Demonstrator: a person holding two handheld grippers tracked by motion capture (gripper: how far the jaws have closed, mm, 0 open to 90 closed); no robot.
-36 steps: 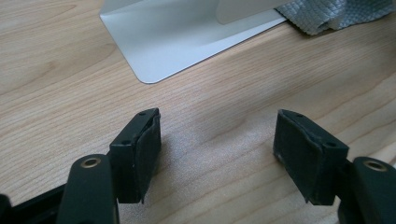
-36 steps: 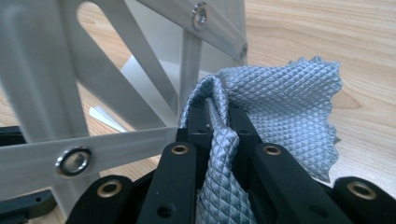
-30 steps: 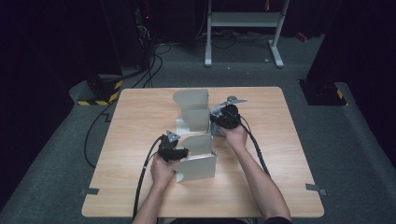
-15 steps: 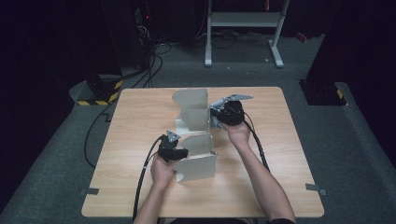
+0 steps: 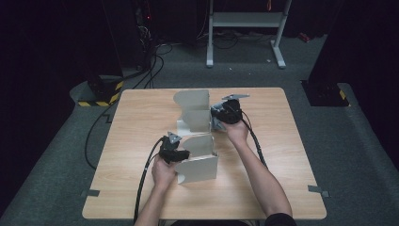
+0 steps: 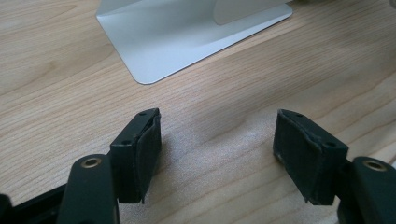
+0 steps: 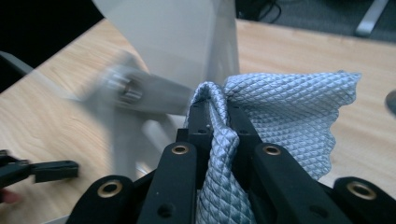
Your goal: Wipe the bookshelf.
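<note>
My right gripper (image 7: pixel 218 100) is shut on a fold of pale blue cloth (image 7: pixel 289 107) with a diamond weave, which fans out to the right of the jaws. In the high view the right gripper (image 5: pixel 228 113) is beside the rear grey metal stand (image 5: pixel 194 113), at its right edge. That stand (image 7: pixel 187 37) rises blurred just behind the cloth. My left gripper (image 6: pixel 217 135) is open just above the wooden table (image 6: pixel 56 56), nothing between its pads. From above, the left gripper (image 5: pixel 174 151) is at the left side of the front grey stand (image 5: pixel 197 164).
A flat grey metal base plate (image 6: pixel 187 32) lies on the wood just ahead of the left jaws. Cables trail from both grippers toward the table's front edge (image 5: pixel 202 214). Dark floor, cables and a white frame (image 5: pixel 244 28) lie beyond the table.
The right gripper with the cloth has shifted slightly beside the rear stand. The left hand and both stands have stayed in place.
</note>
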